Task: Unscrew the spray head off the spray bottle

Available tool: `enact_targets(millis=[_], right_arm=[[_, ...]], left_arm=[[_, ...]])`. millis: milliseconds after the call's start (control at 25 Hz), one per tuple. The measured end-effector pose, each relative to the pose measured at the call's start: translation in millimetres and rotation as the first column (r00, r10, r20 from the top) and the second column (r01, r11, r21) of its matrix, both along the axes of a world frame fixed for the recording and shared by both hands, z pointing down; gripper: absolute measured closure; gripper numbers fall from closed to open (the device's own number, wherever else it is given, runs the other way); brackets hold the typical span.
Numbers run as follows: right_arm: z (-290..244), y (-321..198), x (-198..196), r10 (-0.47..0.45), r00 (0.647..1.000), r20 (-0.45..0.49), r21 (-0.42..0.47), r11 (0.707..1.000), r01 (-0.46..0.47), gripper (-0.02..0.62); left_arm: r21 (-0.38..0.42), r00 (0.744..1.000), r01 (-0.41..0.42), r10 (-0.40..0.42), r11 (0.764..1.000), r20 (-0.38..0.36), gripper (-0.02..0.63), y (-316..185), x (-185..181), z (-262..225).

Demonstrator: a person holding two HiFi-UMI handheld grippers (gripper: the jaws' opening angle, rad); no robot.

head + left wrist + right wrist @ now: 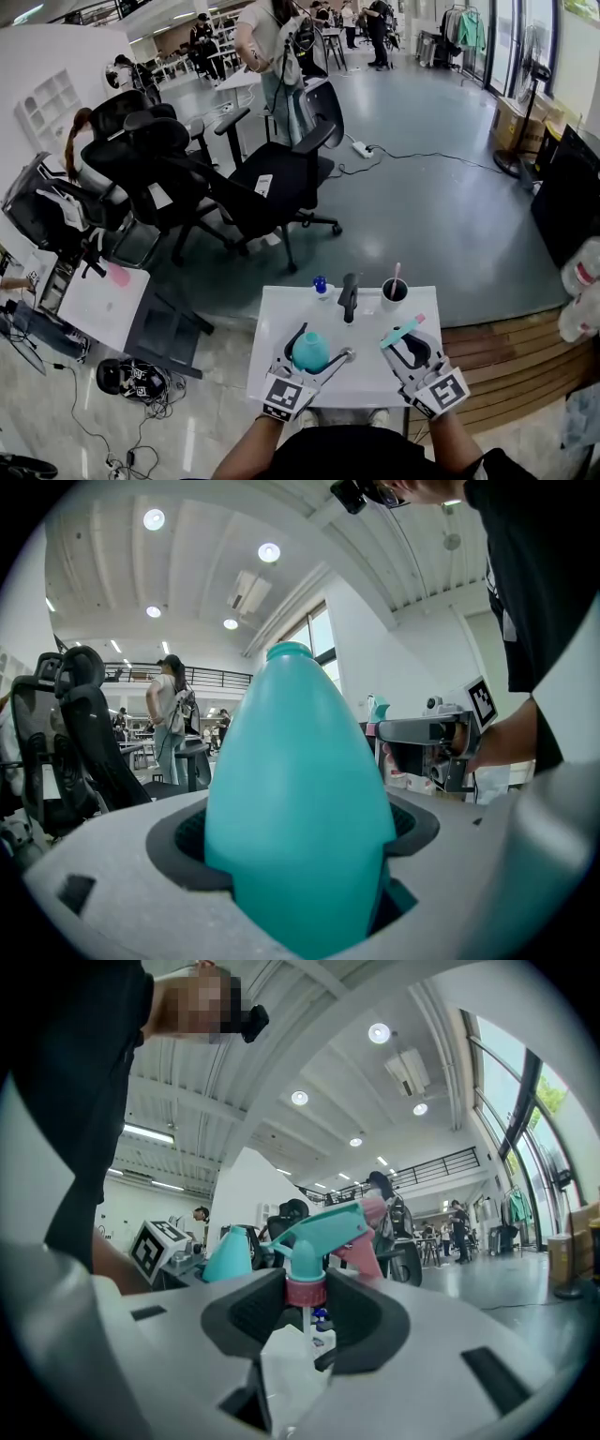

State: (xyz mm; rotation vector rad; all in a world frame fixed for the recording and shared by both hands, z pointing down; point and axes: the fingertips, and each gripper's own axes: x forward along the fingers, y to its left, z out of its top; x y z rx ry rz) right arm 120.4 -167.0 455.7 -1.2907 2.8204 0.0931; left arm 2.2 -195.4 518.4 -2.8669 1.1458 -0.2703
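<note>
The teal egg-shaped spray bottle (309, 352) is clamped upright in my left gripper (314, 349), low over the white table. In the left gripper view the bottle (295, 789) fills the jaws and its neck is bare on top. The teal and pink spray head (403, 331) is apart from the bottle, off to its right, with my right gripper (405, 339) shut on it. In the right gripper view the pads press on the pink collar (306, 1290) of the spray head (323, 1232), and a thin dip tube hangs below it. The bottle (228, 1255) shows to the left there.
The small white table (281, 309) carries a black cup (395, 291) with a stick in it, a dark upright object (349, 298) and a small blue-capped bottle (321, 286) along its far edge. Black office chairs (262, 187) stand beyond it. People stand farther back.
</note>
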Motion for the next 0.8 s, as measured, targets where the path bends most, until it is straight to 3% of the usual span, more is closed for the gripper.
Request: enact_targets(millis=[800], right_arm=[[-9.1, -6.8, 5.2, 0.034, 0.999, 0.005, 0.018, 0.999, -0.034, 0.456]], left_arm=[[-0.009, 1.000, 0.020, -0.020, 1.000, -0.017, 0.161, -6.0, -1.7, -2.7]])
